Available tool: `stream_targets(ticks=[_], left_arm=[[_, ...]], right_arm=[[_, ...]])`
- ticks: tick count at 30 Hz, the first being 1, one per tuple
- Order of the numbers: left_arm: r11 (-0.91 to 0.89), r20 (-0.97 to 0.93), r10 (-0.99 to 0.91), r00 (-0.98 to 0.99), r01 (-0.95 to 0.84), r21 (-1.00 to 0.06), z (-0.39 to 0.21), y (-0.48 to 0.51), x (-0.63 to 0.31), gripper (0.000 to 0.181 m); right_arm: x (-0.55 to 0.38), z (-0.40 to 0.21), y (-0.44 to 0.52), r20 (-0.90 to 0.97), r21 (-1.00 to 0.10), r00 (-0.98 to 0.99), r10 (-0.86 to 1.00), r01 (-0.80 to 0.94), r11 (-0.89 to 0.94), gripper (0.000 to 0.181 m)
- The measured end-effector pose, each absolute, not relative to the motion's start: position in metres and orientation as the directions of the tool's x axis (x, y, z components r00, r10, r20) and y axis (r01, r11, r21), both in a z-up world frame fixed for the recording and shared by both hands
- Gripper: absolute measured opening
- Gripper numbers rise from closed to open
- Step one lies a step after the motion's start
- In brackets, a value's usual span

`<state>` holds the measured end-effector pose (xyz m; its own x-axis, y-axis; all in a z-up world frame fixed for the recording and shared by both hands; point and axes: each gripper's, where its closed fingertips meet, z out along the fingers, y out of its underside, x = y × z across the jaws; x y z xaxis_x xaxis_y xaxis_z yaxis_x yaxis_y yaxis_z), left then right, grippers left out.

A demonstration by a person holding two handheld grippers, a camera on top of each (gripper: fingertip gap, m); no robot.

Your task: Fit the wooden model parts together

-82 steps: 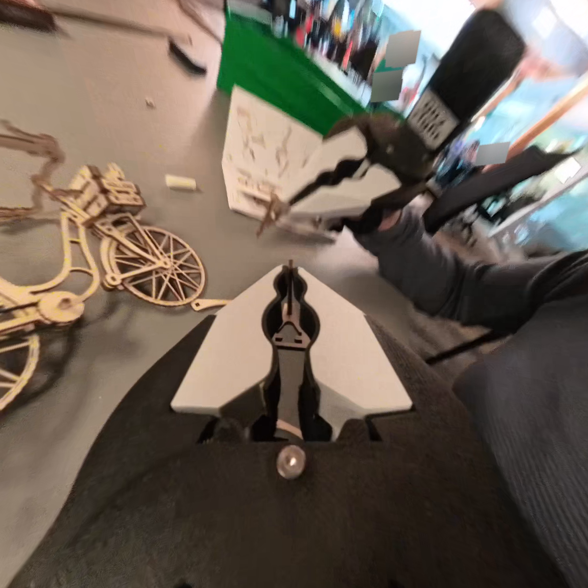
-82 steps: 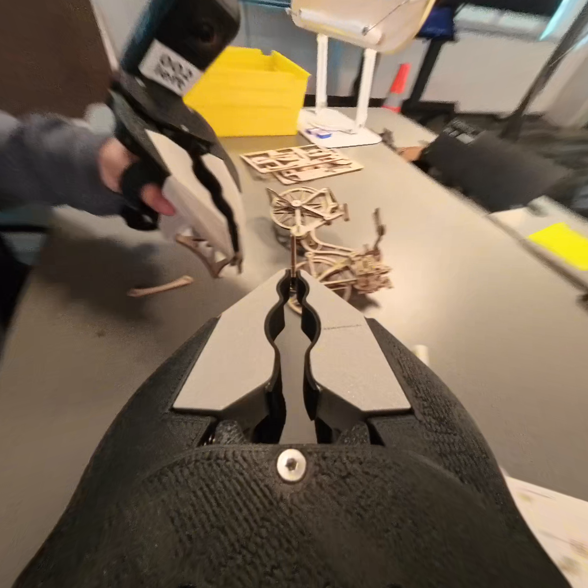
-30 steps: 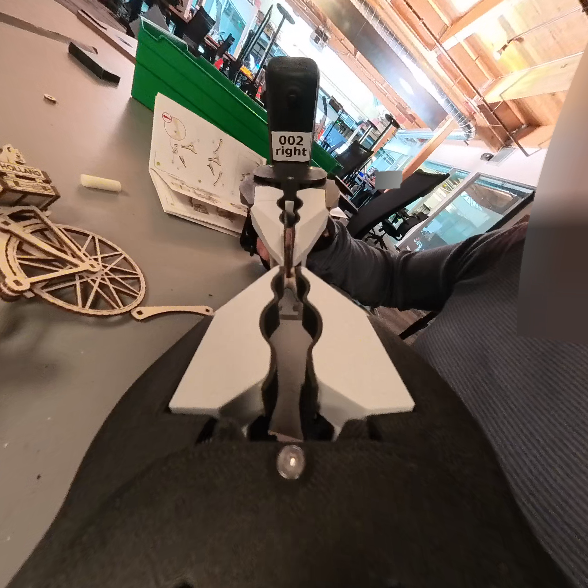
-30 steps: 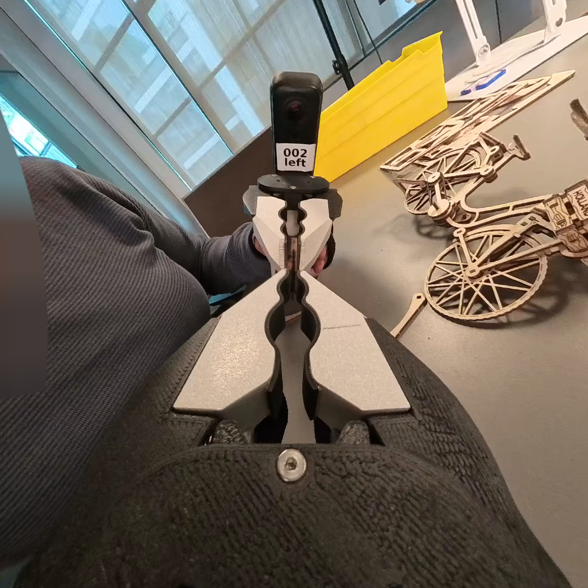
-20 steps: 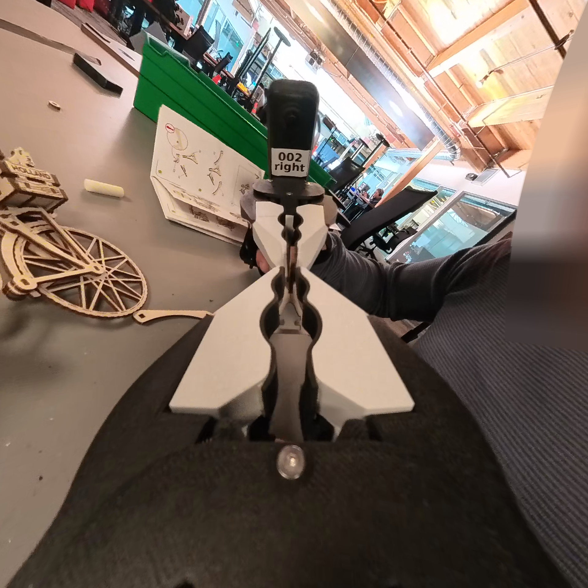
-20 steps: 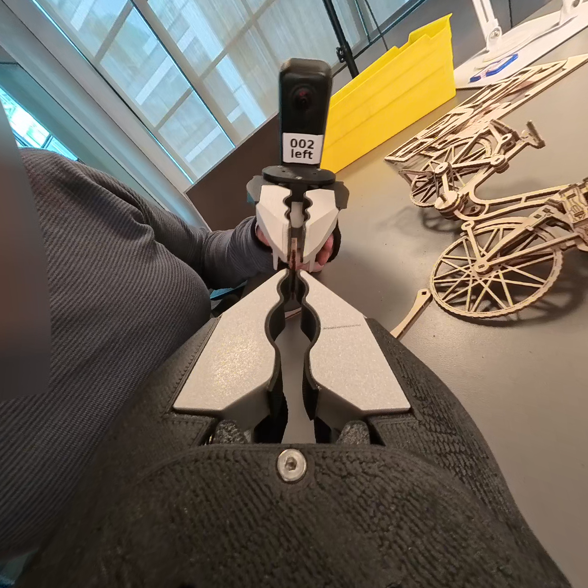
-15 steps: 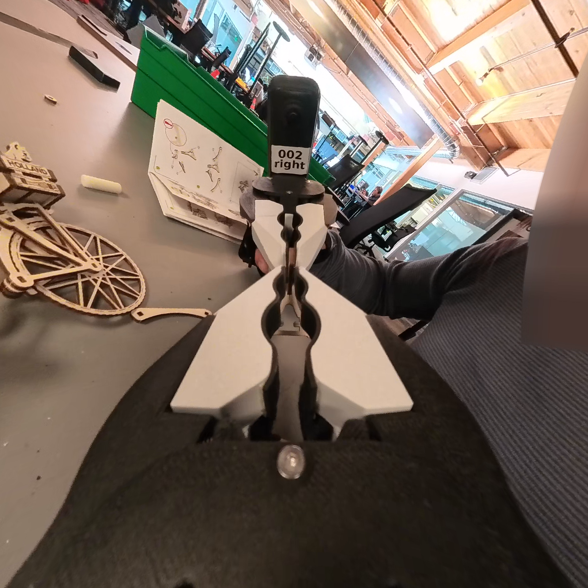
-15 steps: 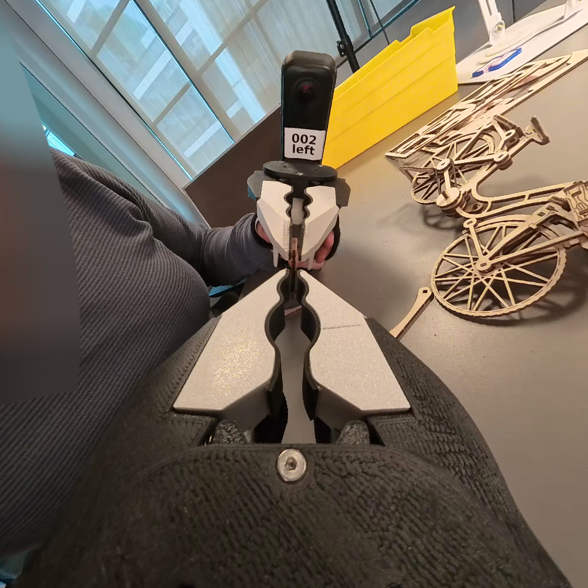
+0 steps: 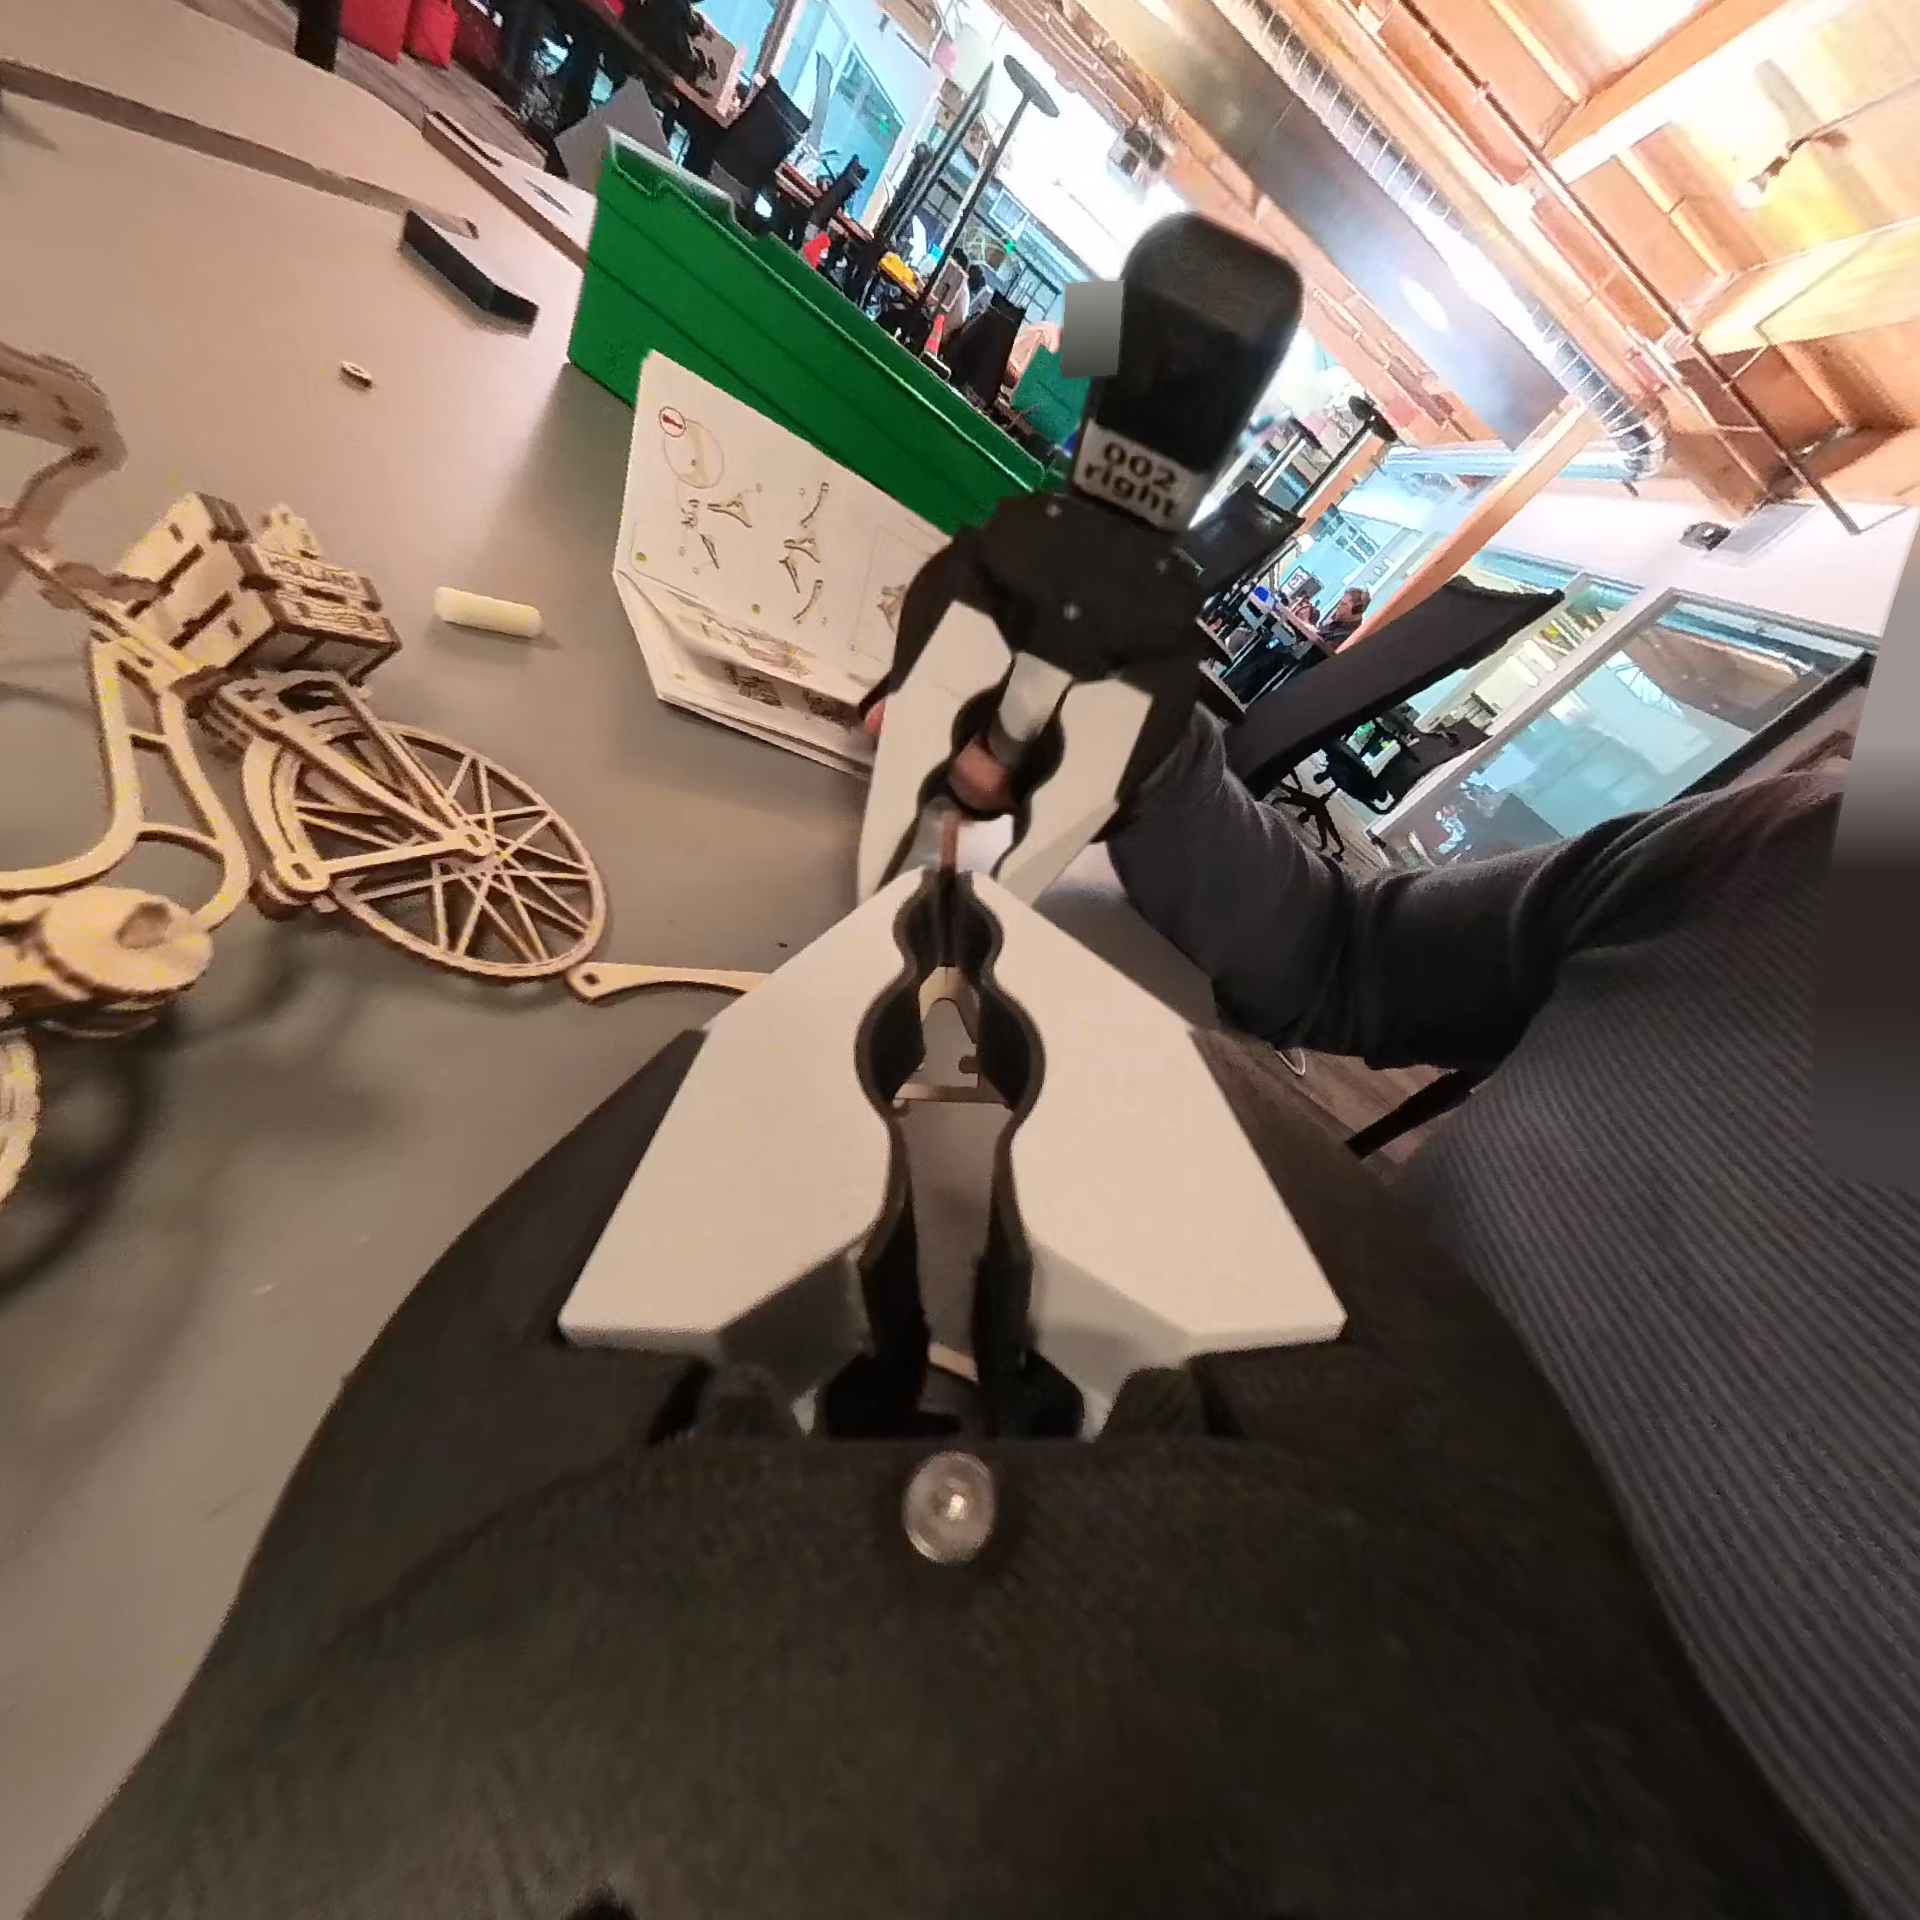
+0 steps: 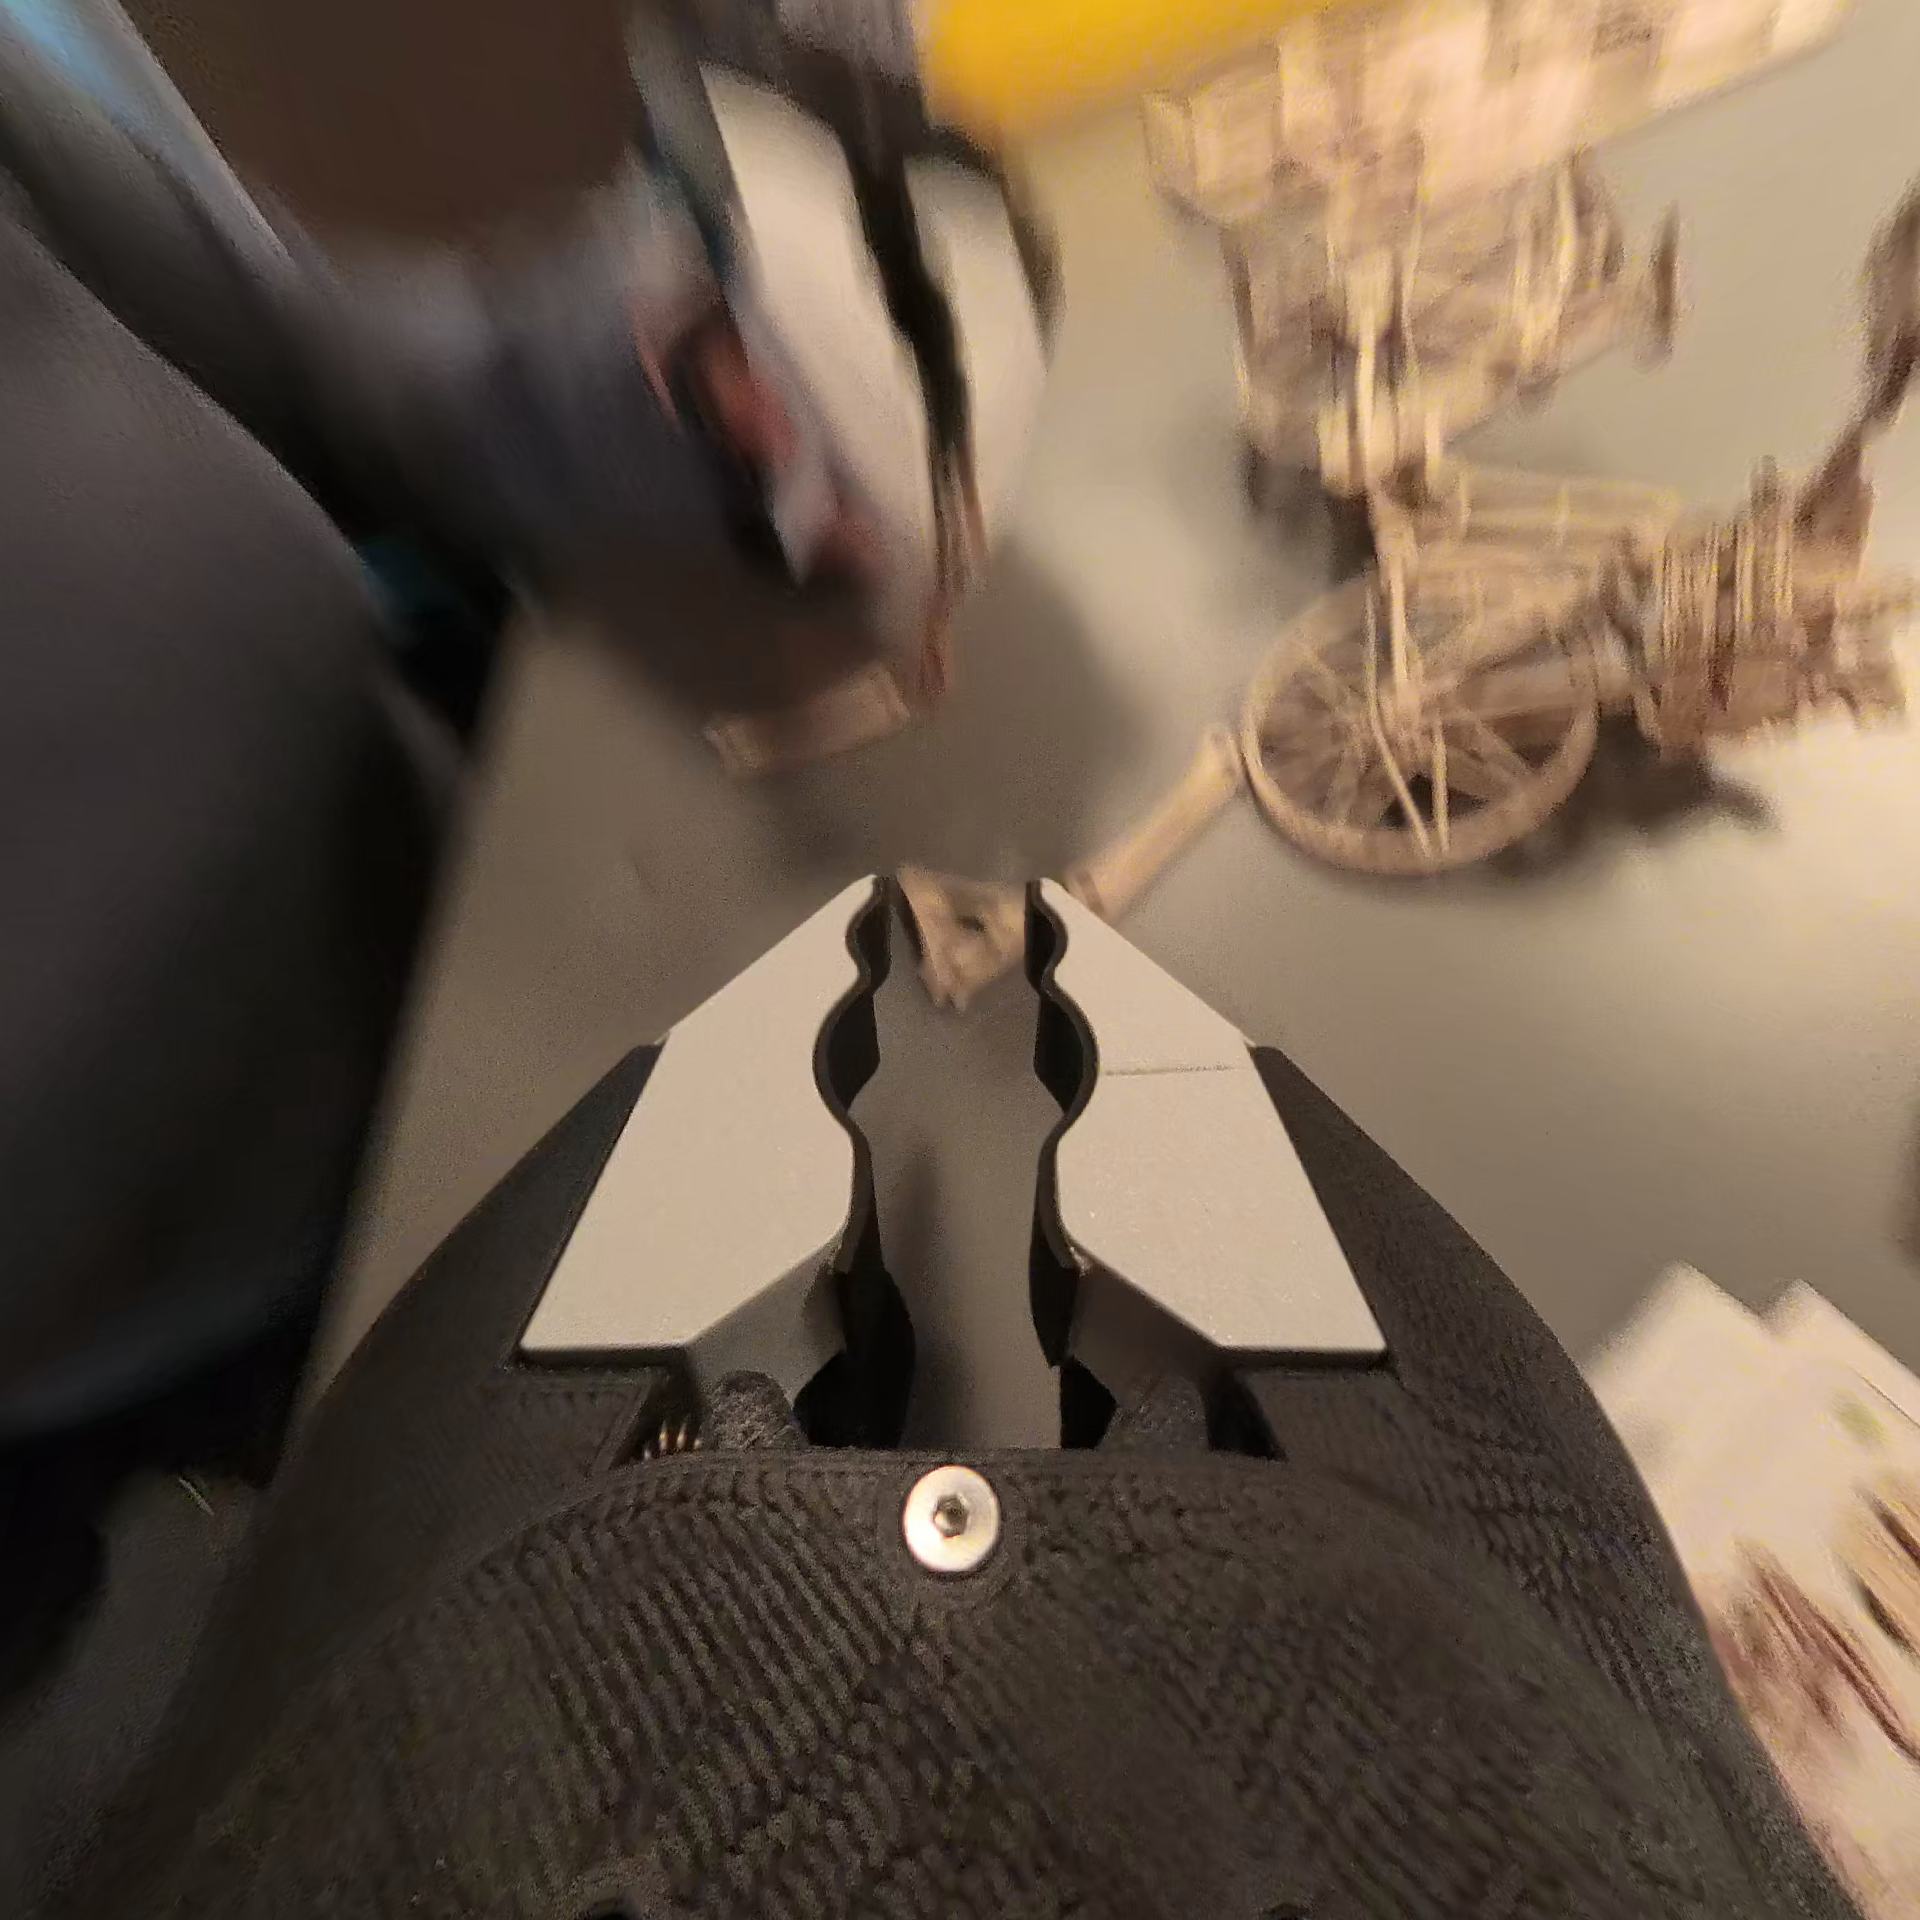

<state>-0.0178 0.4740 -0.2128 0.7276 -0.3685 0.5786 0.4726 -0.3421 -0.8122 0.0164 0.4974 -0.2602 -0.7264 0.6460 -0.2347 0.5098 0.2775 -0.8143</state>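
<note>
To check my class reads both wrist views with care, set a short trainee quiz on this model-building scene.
1. True or false: the green bin stands behind the booklet.
2. The left gripper is shut on a thin part. The right gripper is: A open; B shut on a part; C out of view.
3. Fill in: the loose stick lies on the table beside the bicycle's ____.

Key: 1 true; 2 A; 3 wheel.
</note>
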Motion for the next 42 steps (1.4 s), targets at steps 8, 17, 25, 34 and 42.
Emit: stream_targets(ticks=[8, 17, 25, 34, 42], left_arm=[[-0.347, 0.584, -0.356, 0.729, 0.477, -0.807, -0.215, 0.464, -0.028, 0.002], [-0.356, 0.591, -0.37, 0.716, 0.479, -0.803, -0.214, 0.462, -0.026, 0.002], [-0.358, 0.609, -0.356, 0.709, 0.498, -0.79, -0.215, 0.459, -0.031, 0.001], [-0.348, 0.623, -0.342, 0.704, 0.52, -0.78, -0.213, 0.458, -0.035, 0.001], [-0.337, 0.661, -0.366, 0.655, 0.569, -0.75, -0.205, 0.456, -0.034, 0.001]], right_arm=[[0.03, -0.286, 0.488, -0.218, -0.734, -0.768, 0.602, 0.536, 0.417, 0.023], [0.02, -0.274, 0.481, -0.182, -0.737, -0.807, 0.562, 0.49, 0.465, 0.02], [0.012, -0.29, 0.473, -0.141, -0.506, -0.905, 0.4, 0.413, 0.757, 0.011], [-0.006, -0.287, 0.485, -0.029, -0.494, -0.819, 0.573, 0.51, 0.705, 0.0], [-0.025, -0.242, 0.486, 0.049, -0.881, -0.507, 0.86, 0.384, 0.277, 0.0]])
